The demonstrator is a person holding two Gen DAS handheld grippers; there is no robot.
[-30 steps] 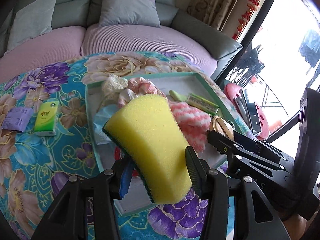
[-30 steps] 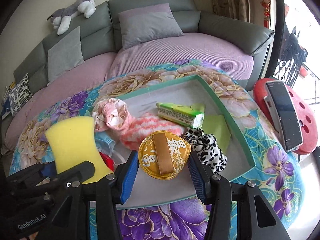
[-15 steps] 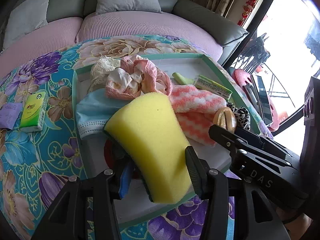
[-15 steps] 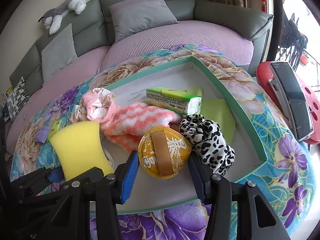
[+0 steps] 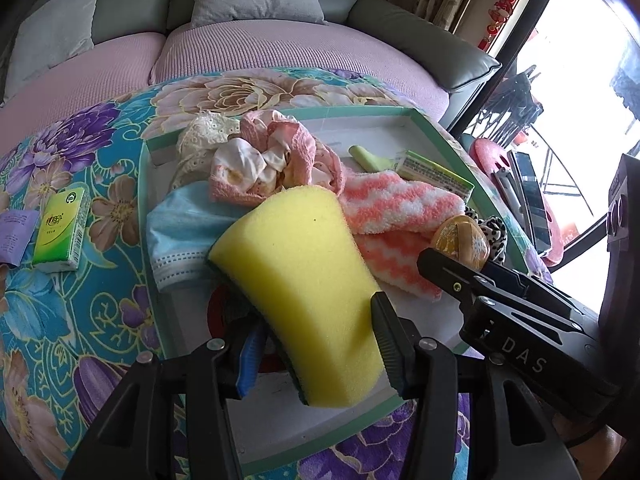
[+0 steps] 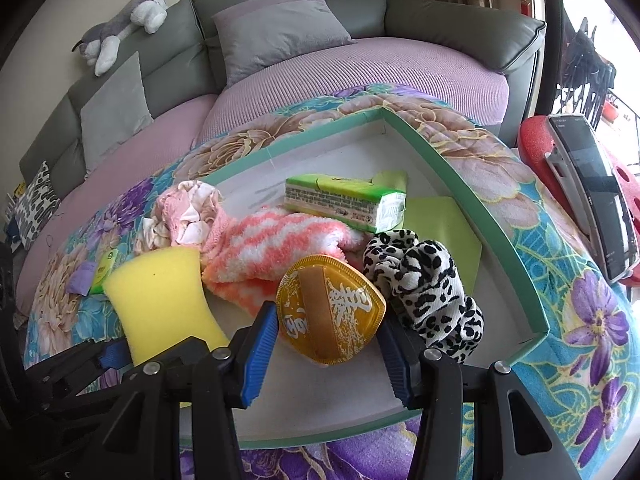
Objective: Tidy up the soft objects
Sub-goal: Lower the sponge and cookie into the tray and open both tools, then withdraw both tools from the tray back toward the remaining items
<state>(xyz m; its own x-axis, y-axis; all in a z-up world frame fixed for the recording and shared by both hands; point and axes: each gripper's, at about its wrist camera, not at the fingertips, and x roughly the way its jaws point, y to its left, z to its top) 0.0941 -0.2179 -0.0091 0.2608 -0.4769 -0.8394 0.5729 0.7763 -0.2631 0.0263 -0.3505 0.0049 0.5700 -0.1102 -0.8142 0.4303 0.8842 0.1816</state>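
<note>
My left gripper (image 5: 316, 344) is shut on a yellow sponge (image 5: 304, 296) with a dark green underside, held over the near part of a green-rimmed white tray (image 5: 424, 124). My right gripper (image 6: 328, 348) is shut on a round gold puff (image 6: 330, 312) with a tan strap, held over the tray's (image 6: 460, 172) near side. In the tray lie a pink cloth bundle (image 5: 276, 160), a pink-and-white fuzzy sock (image 6: 272, 244), a blue face mask (image 5: 184, 236), a leopard-print scrunchie (image 6: 428, 284) and a green tissue pack (image 6: 344, 200).
A floral cloth (image 5: 80, 320) covers the table. A second green tissue pack (image 5: 62, 232) and a purple packet (image 5: 14, 236) lie left of the tray. A red stool with a phone (image 6: 592, 188) stands at the right. A grey-and-pink sofa (image 6: 360, 60) curves behind.
Both grippers have sunk and come closer over the tray with the sponge and the puff still held. Nothing was let go.
</note>
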